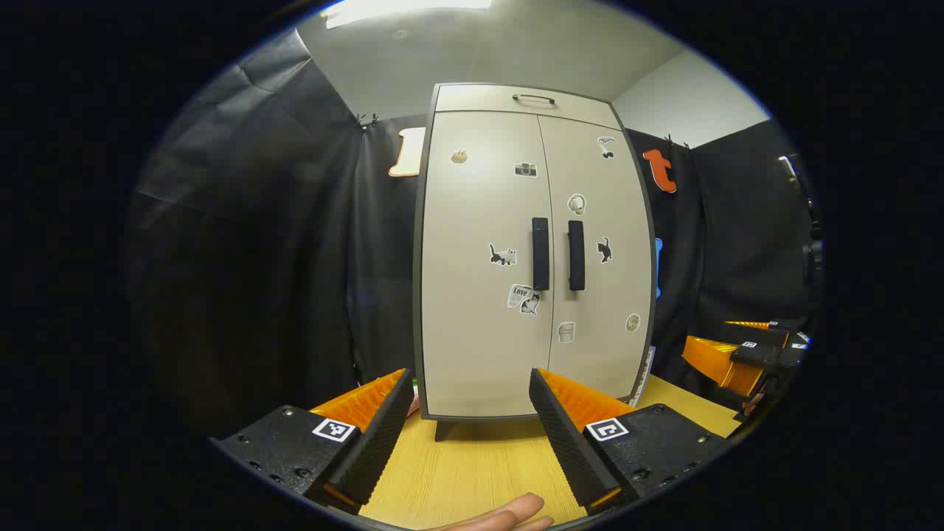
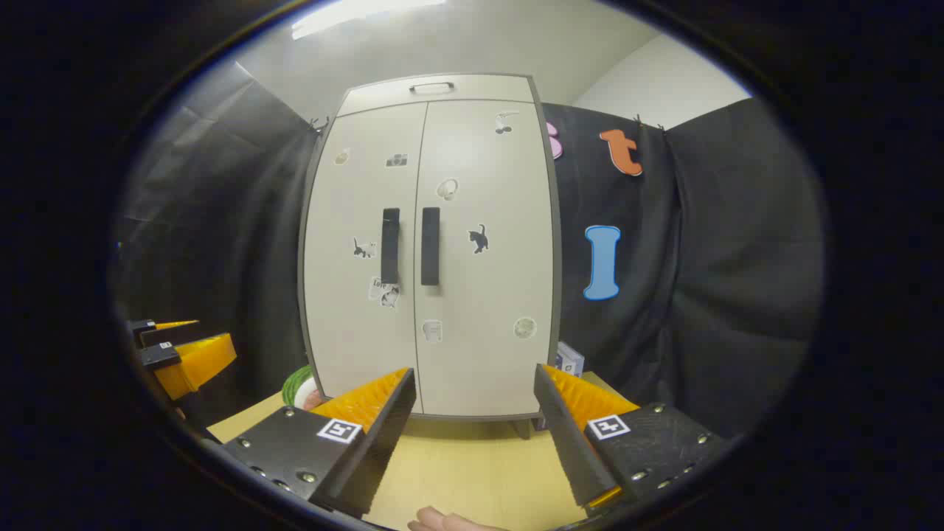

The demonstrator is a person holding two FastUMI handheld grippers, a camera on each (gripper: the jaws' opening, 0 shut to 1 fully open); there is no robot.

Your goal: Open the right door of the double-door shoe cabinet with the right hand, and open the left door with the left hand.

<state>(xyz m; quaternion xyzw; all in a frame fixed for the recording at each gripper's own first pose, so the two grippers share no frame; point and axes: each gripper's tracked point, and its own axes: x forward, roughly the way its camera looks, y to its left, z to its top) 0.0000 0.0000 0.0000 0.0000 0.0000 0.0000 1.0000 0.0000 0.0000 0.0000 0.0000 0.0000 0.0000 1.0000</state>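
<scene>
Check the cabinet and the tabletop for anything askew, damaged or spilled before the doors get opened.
Nothing stands out. The shoe cabinet stands upright on the table, both doors shut and flush, the right handle and left handle straight. Both grippers are open, short of the doors.

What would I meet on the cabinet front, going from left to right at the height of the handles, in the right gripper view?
Cat sticker on the left door → left door handle → right door handle → black cat sticker on the right door. Both doors are closed.
</scene>
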